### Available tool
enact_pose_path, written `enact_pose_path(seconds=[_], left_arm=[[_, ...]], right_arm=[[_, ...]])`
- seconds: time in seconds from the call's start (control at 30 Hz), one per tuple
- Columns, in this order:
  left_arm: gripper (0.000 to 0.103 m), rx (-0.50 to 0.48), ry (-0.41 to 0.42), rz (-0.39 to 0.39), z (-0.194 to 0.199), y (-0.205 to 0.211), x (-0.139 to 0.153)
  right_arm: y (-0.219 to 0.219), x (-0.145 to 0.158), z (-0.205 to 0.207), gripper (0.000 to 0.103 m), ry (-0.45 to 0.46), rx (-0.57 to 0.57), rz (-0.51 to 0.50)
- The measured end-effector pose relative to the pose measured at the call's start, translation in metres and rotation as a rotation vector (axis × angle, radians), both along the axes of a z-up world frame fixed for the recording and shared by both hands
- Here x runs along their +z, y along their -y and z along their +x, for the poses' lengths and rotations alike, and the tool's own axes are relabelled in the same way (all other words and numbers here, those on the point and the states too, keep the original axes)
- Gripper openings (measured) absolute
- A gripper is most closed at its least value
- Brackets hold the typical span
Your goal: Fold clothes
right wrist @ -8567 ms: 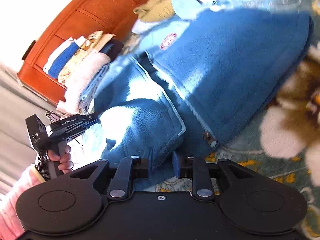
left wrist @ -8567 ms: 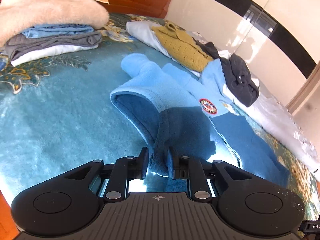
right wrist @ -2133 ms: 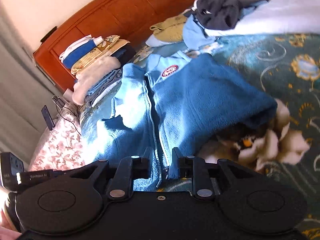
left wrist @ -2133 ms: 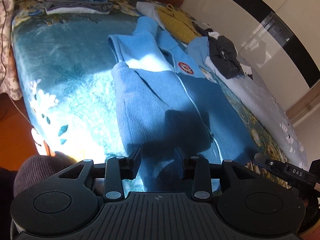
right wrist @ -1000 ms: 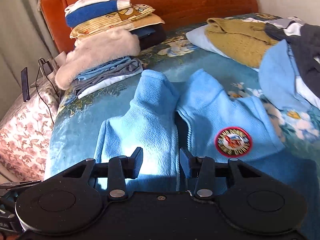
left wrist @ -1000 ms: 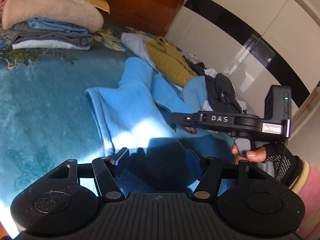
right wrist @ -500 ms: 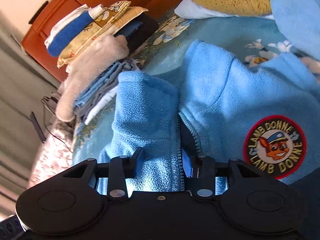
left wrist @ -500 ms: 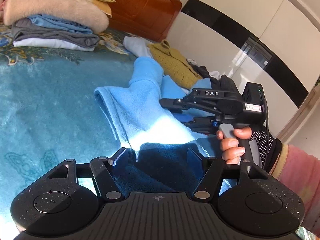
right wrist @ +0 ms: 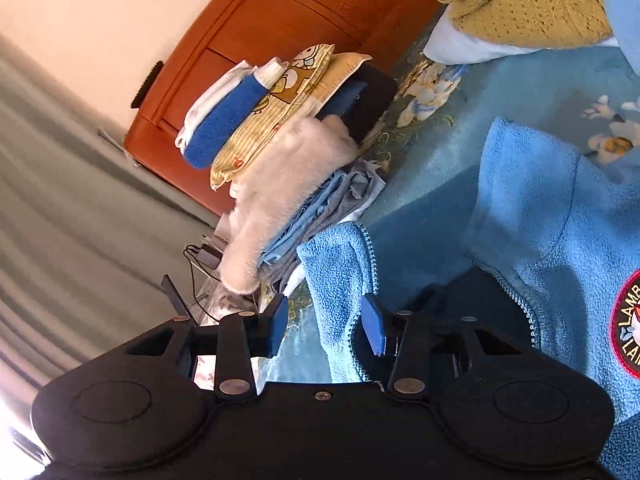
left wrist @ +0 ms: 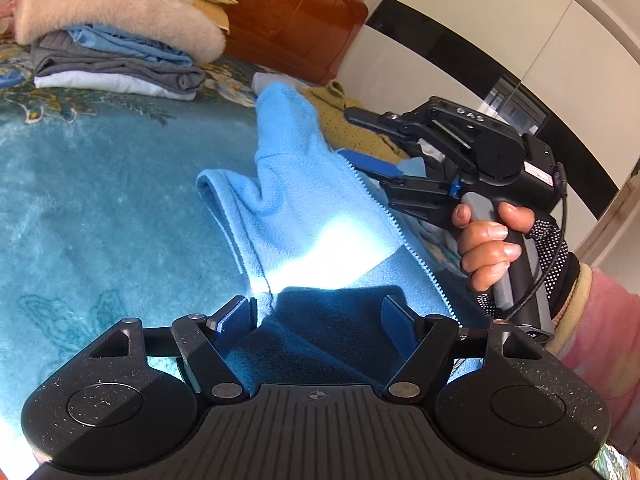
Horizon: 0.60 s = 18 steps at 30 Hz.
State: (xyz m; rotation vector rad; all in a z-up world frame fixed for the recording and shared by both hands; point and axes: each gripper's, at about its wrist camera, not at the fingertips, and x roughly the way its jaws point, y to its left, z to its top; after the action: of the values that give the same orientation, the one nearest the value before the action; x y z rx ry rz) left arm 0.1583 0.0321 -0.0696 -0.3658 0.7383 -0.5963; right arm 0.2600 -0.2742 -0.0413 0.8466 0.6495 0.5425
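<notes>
Teal blanket, spread over the bed. Blue fleece jacket, lying unzipped on it. Left gripper: jaws opening, fleece between, untouched. Right gripper: jaws parted around the zipper edge, not pinching.

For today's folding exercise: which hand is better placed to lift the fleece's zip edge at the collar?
Right, probably. Its tongs already straddle the fleece's zip edge near the collar, pads not yet pressing. The left tongs are opening over the darker lower panel, farther from the collar.

"DAS" on right hand-held gripper body, "LAMB" partly legible on fleece jacket round patch
</notes>
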Motion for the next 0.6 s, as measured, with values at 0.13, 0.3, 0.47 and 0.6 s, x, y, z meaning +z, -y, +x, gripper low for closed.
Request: enact_pose_path(seconds=[0.13,0.3,0.47,0.6], left_arm=[[0.069,0.032,-0.016,-0.018,0.003,-0.005,-0.005],[0.07,0.036,-0.018,-0.023,0.005,-0.007,-0.008],[0.071,0.033,-0.023,-0.031,0.006,-0.007,-0.009],[0.072,0.033,-0.03,-0.036,0.007,-0.008,-0.009]], right_arm=[[0.002,-0.001,-0.008,0.044,0.037,0.014,0.021],[0.014,-0.013,-0.003,0.044,-0.013,-0.043,-0.036],[0.013,-0.025,-0.003,0.044,-0.081,-0.085,-0.181],[0.024,-0.031,-0.018,0.045,-0.077,-0.125,-0.156]])
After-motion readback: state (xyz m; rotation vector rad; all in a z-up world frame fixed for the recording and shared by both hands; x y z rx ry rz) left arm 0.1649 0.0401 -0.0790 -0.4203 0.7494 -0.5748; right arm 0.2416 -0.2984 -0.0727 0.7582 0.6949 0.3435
